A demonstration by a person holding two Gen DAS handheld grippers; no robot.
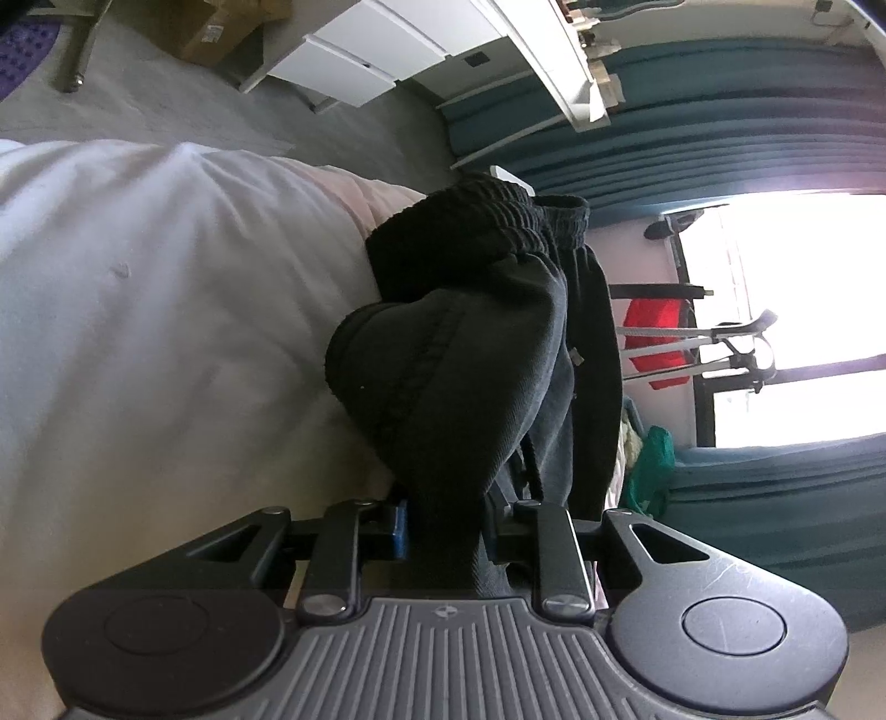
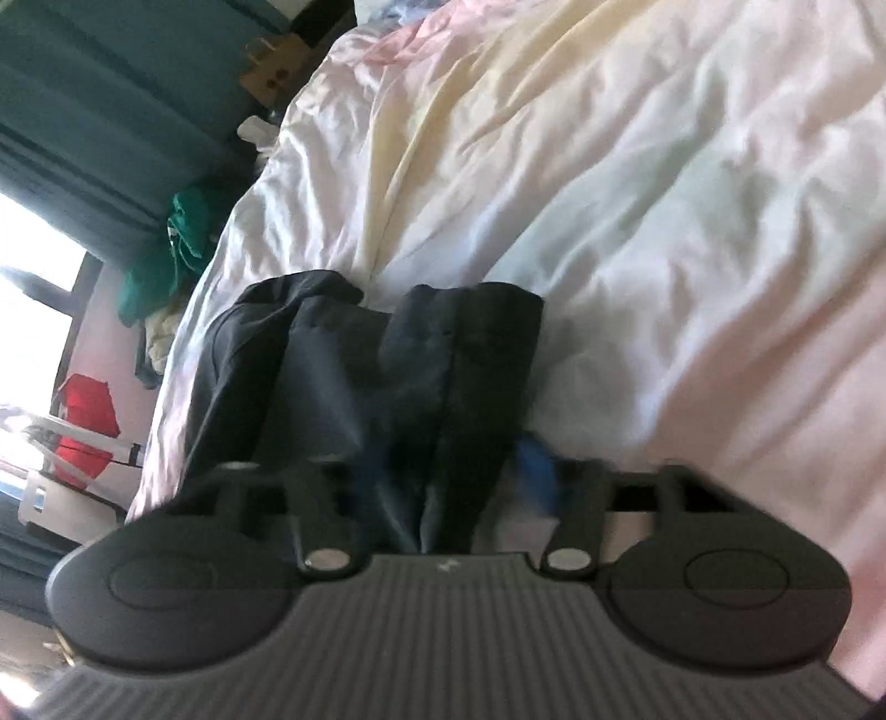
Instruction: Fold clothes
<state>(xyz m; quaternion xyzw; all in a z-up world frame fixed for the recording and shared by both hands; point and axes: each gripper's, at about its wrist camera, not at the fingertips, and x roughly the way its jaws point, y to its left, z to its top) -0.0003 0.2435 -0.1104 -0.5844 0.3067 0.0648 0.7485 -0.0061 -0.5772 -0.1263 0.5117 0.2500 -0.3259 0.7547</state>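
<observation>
Indoors, rumpled white duvet (image 2: 637,194), teal curtains (image 1: 720,127) (bright window), both hand-held grippers clenching black trousers (image 1: 470,343).

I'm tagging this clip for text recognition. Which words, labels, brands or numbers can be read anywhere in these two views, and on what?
None can be read.
Cardboard box on the floor: a white label, its print too small and blurred.
Left gripper body: a small round emblem, no letters.
Right gripper body: a faint blurred mark.
Black garment: no tag showing.

We see a bed (image 2: 692,221) under a rumpled white cover. On it lies a black garment (image 2: 387,354), bunched.
</observation>
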